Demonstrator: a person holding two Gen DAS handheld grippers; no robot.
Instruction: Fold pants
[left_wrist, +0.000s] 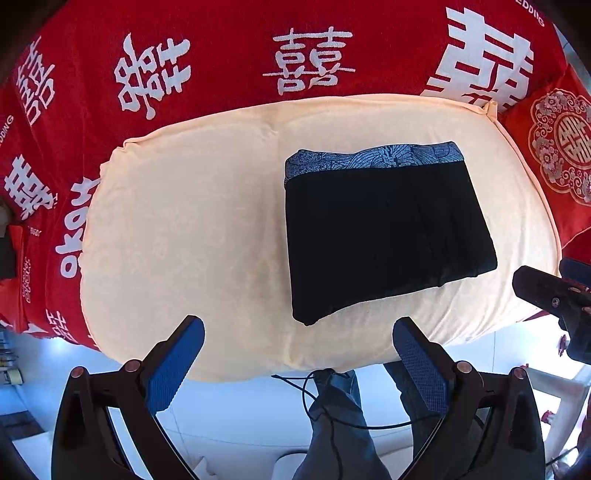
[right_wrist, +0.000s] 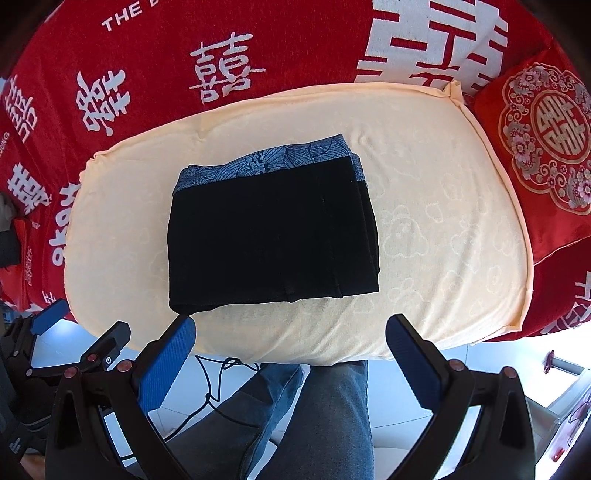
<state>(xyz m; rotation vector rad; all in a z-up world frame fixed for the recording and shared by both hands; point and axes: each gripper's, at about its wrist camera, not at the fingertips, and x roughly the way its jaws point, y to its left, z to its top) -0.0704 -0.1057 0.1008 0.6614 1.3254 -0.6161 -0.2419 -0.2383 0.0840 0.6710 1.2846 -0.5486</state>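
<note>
Pants (left_wrist: 388, 236) lie folded into a compact black rectangle on the cream mat (left_wrist: 184, 221), with the blue patterned waistband (left_wrist: 373, 157) along the far edge. In the right wrist view you see the stacked layers stepped along the right side of the bundle, and the near edge sits close to the front rim of the mat. Your left gripper (left_wrist: 297, 350) hovers above the near rim of the mat, jaws spread wide and holding nothing; its blue pads (left_wrist: 177, 365) are clear of the fabric. Your right gripper (right_wrist: 290, 349) sits in the same attitude, jaws wide apart and empty, with the folded bundle just beyond its left pad. Under the mat lies a red cover (left_wrist: 221, 44) with white characters. A red embroidered cushion (right_wrist: 543, 147) rests beside the far right corner of the mat. Your jeans-clad legs (right_wrist: 314, 417) and a black cable (right_wrist: 218, 384) show below the grippers.
</note>
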